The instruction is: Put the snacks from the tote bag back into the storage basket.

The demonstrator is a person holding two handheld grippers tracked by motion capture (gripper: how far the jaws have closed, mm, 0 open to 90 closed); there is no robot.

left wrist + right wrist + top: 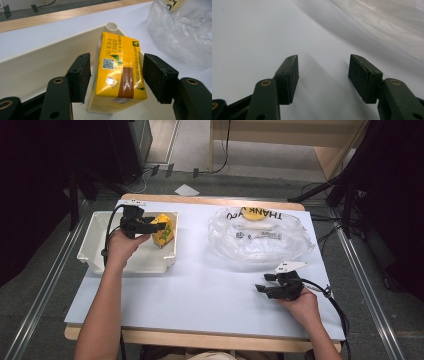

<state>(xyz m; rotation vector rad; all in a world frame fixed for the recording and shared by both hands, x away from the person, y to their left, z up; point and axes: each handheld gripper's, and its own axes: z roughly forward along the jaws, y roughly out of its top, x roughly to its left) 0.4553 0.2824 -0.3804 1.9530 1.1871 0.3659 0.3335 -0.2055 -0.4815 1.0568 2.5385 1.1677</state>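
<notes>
A yellow drink carton (164,231) lies tilted in the right end of a white tray (95,247) at the table's left. My left gripper (156,225) reaches over the tray from the left. In the left gripper view its jaws stand on either side of the carton (117,72), with a gap showing at the left pad (82,75) and the right pad close to the carton's edge. The left gripper (116,77) is open. My right gripper (261,283) rests low over the bare table at the front right, open (323,75) with nothing between its jaws.
A crumpled clear plastic bag (260,237) printed "THANK YOU" lies at the back right, with a yellow item (255,214) inside; it also shows as the bag (182,32) and the bag (387,22). The table top (200,290) is pale blue-white.
</notes>
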